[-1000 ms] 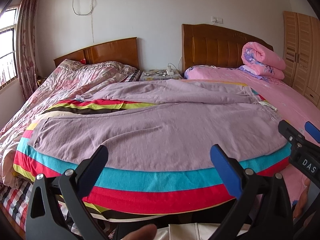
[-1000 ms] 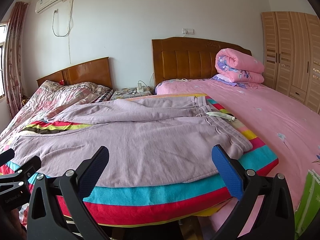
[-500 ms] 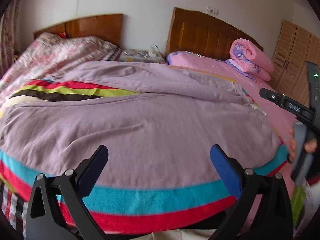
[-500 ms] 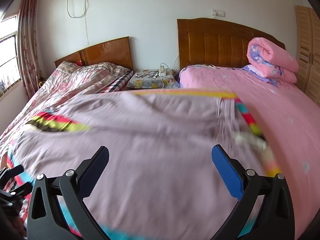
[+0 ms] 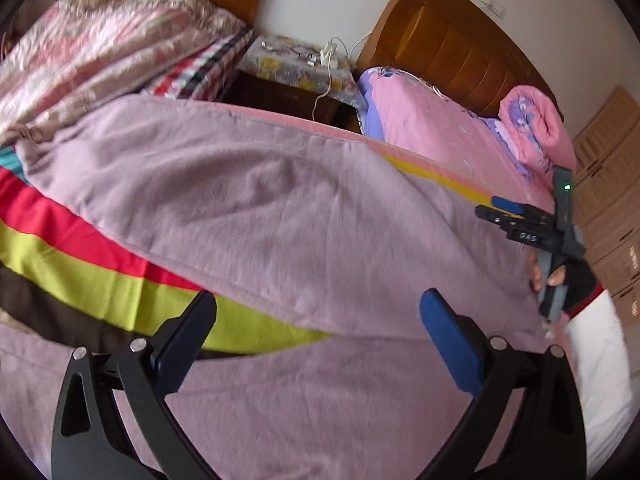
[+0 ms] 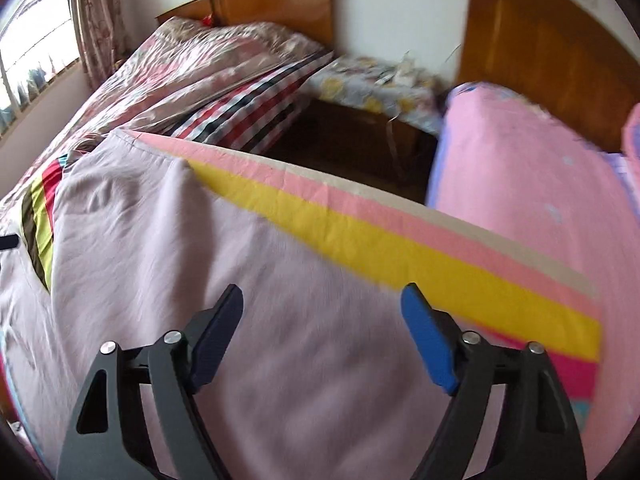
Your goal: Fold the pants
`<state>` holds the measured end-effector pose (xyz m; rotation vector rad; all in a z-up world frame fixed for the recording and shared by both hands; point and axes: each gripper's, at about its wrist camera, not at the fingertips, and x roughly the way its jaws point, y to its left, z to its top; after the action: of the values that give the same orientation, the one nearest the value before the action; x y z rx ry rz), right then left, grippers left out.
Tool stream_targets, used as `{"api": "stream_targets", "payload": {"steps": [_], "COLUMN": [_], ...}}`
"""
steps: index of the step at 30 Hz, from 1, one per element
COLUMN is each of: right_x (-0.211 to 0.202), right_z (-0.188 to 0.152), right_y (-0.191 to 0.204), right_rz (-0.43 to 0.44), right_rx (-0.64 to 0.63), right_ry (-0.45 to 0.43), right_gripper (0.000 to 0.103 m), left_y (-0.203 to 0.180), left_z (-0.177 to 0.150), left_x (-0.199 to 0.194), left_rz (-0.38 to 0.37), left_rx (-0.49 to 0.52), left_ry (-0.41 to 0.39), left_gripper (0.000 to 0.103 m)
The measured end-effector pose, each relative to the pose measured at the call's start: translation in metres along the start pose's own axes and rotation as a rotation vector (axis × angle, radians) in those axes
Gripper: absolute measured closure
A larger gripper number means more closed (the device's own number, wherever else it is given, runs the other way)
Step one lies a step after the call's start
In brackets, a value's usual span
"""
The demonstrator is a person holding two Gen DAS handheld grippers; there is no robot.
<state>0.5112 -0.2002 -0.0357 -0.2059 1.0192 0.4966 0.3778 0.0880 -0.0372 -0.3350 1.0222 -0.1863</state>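
Mauve pants [image 5: 304, 216] lie spread flat on a striped cloth [image 5: 80, 280], legs parted toward the left. They also fill the right wrist view [image 6: 168, 264]. My left gripper [image 5: 316, 320] is open and empty, low over the gap between the two legs. My right gripper [image 6: 320, 316] is open and empty, close above the far part of the pants beside the cloth's yellow stripe [image 6: 400, 248]. It also shows in the left wrist view [image 5: 516, 216], over the pants' right end.
The striped cloth spans two beds. A pink-sheeted bed [image 5: 440, 128] with a rolled quilt [image 5: 536, 128] is at right, a floral bed [image 5: 100, 48] at left. A nightstand [image 5: 296, 64] with cables stands between them. Wardrobe doors [image 5: 616, 200] stand far right.
Both grippers have moved forward and down over the pants, now much closer to the cloth. The right gripper has gone toward the far edge near the yellow stripe. Both stay open.
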Motion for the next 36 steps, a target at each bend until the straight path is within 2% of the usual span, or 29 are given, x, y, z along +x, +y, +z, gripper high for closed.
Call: {"api": "stream_targets", "payload": {"steps": [2, 4, 5, 6, 7, 8, 9, 11, 12, 14, 17, 18, 21, 24, 26, 28, 29, 30, 32, 36], "right_x": [0.013, 0.029, 0.033, 0.033, 0.033, 0.030, 0.022, 0.000, -0.013, -0.062, -0.135, -0.152, -0.208, -0.227, -0.210, -0.193, -0.190, -0.186, -0.187, -0.170], "right_z": [0.008, 0.014, 0.013, 0.013, 0.015, 0.015, 0.013, 0.005, -0.001, -0.019, -0.063, -0.077, -0.137, -0.203, -0.236, -0.243, -0.240, -0.234, -0.213, -0.146], "right_y": [0.001, 0.002, 0.003, 0.001, -0.002, 0.000, 0.005, 0.024, 0.033, 0.060, 0.109, 0.123, 0.167, 0.190, 0.193, 0.183, 0.179, 0.174, 0.168, 0.162], "right_rz": [0.049, 0.088, 0.098, 0.110, 0.104, 0.104, 0.073, 0.011, -0.008, -0.069, -0.129, -0.144, -0.153, -0.067, -0.067, -0.086, -0.080, -0.082, -0.101, -0.086], "right_rx": [-0.046, -0.083, -0.090, -0.080, -0.076, -0.074, -0.085, -0.128, -0.143, -0.173, -0.218, -0.226, -0.180, -0.060, 0.011, 0.096, 0.111, 0.119, 0.094, -0.070], "right_ry": [0.028, 0.080, 0.085, 0.075, 0.070, 0.062, 0.040, -0.008, -0.035, -0.142, -0.287, -0.322, -0.424, -0.414, -0.325, -0.277, -0.263, -0.258, -0.318, -0.305], "right_gripper": [0.025, 0.033, 0.039, 0.043, 0.050, 0.074, 0.082, 0.087, 0.089, 0.090, 0.092, 0.102, 0.101, 0.101, 0.101, 0.095, 0.088, 0.053, 0.004, 0.010], "left_y": [0.007, 0.012, 0.012, 0.014, 0.015, 0.016, 0.017, 0.018, 0.018, 0.017, 0.015, 0.014, 0.009, 0.013, 0.023, 0.033, 0.038, 0.041, 0.043, 0.039], "left_z": [0.009, 0.017, 0.021, 0.023, 0.023, 0.023, 0.024, 0.026, 0.026, 0.028, 0.027, 0.026, 0.012, -0.021, -0.042, -0.051, -0.053, -0.055, -0.055, -0.049], "left_x": [0.007, 0.011, 0.014, 0.017, 0.019, 0.022, 0.025, 0.030, 0.030, 0.030, 0.015, 0.010, -0.014, -0.032, -0.027, -0.015, -0.010, -0.008, -0.008, -0.015], "left_rz": [-0.019, -0.041, -0.044, -0.049, -0.053, -0.061, -0.070, -0.085, -0.086, -0.079, -0.117, -0.129, -0.190, -0.249, -0.236, -0.185, -0.155, -0.137, -0.144, -0.122], "left_rx": [-0.019, -0.029, -0.033, -0.042, -0.053, -0.069, -0.083, -0.116, -0.124, -0.138, -0.172, -0.178, -0.201, -0.229, -0.249, -0.267, -0.277, -0.285, -0.287, -0.210], "left_ry": [0.009, 0.007, 0.007, 0.009, 0.014, 0.021, 0.029, 0.039, 0.039, 0.036, 0.014, 0.005, -0.033, -0.056, -0.030, 0.016, 0.032, 0.040, 0.037, 0.006], "left_gripper": [0.002, 0.002, 0.005, 0.013, 0.015, 0.017, 0.017, 0.017, 0.017, 0.017, 0.016, 0.016, 0.012, 0.008, 0.008, 0.008, 0.008, 0.008, 0.008, 0.008]}}
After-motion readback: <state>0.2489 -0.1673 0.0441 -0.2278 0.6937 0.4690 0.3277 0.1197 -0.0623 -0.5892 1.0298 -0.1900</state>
